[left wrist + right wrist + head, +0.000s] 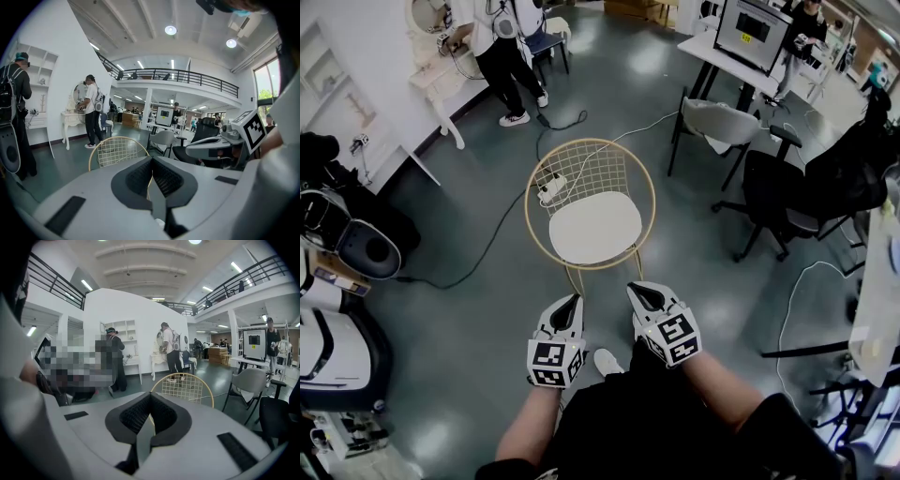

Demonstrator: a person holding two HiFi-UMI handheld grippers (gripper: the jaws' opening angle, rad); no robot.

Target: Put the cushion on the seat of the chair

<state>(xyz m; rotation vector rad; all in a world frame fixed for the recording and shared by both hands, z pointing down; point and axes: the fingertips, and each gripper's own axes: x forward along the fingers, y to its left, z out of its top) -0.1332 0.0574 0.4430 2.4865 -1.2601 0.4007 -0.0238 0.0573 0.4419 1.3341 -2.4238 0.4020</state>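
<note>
A gold wire chair stands on the grey floor ahead of me, and a white cushion lies flat on its seat. My left gripper and right gripper hover side by side just short of the chair's front edge, both shut and holding nothing. In the left gripper view the jaws are pressed together below the chair's wire back. The right gripper view shows the same: shut jaws under the wire back. In both gripper views the gripper bodies hide the cushion.
A grey chair and a black office chair stand to the right by a desk with a monitor. Cables and a power strip lie behind the gold chair. A person stands at the back left. Machines line the left.
</note>
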